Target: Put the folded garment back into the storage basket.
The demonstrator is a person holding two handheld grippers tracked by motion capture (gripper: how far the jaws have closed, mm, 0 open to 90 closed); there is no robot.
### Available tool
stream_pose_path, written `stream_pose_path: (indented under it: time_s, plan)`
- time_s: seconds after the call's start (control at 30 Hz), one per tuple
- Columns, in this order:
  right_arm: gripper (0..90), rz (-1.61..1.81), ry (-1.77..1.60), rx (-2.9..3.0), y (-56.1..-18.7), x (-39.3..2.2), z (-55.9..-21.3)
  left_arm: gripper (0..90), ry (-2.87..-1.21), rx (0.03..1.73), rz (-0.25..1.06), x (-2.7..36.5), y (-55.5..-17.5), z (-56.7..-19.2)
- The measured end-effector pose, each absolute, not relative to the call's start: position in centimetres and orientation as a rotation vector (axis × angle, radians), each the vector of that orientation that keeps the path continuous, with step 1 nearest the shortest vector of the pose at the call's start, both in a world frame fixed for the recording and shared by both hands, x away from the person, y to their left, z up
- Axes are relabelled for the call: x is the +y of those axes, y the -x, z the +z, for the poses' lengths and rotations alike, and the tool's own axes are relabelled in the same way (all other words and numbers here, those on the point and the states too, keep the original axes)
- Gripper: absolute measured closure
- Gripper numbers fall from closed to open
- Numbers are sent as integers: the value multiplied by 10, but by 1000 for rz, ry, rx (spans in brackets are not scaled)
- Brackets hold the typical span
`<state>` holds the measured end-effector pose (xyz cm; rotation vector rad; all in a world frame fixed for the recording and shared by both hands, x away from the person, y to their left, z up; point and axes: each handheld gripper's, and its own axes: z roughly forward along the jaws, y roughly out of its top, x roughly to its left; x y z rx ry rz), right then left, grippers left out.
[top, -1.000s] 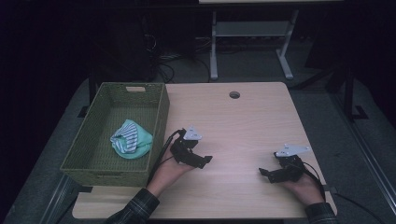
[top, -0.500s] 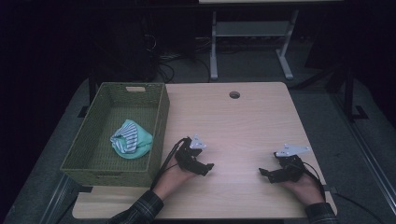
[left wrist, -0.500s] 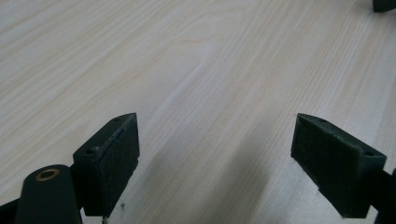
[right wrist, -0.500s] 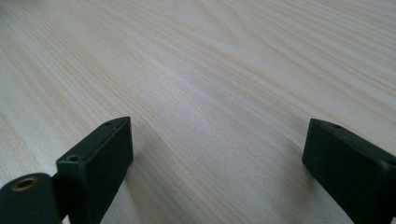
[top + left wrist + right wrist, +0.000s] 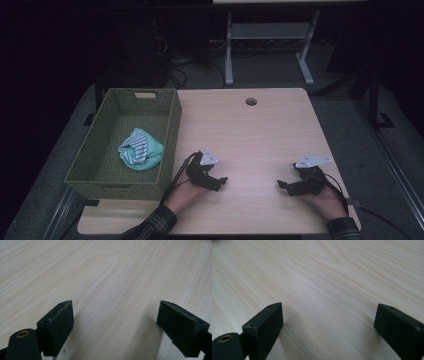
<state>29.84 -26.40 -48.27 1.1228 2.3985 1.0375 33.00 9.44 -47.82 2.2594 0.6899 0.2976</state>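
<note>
Since the earlier frames my left gripper (image 5: 216, 183) has drawn back from beside the basket (image 5: 169, 131) toward the table's (image 5: 260, 135) near edge, while my right gripper (image 5: 288, 187) has held its place. Both sets of fingers (image 5: 58, 323) stand wide apart over bare wood with nothing between them; the striped cloth (image 5: 140, 150) lies in the basket, well off to the left fingers' outer side. I judge the risk to be the left cable (image 5: 176, 180), trailing beside the basket wall: a reach back for the cloth could snag the rim and drag the basket.

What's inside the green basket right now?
The green basket holds one bundled cloth, mint green with a striped part, lying on its floor toward the right wall. Anything beneath the cloth is covered, and the near wall hides the floor just behind it.
</note>
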Motion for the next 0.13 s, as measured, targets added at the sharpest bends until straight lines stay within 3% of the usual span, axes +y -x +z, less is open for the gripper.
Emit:
stream_pose_path:
  time_s: [0.13]
  plan:
    - [83, 1039, -1118, 2399, -299, -264, -483, 132, -2260, 691, 296, 94, -330, -478]
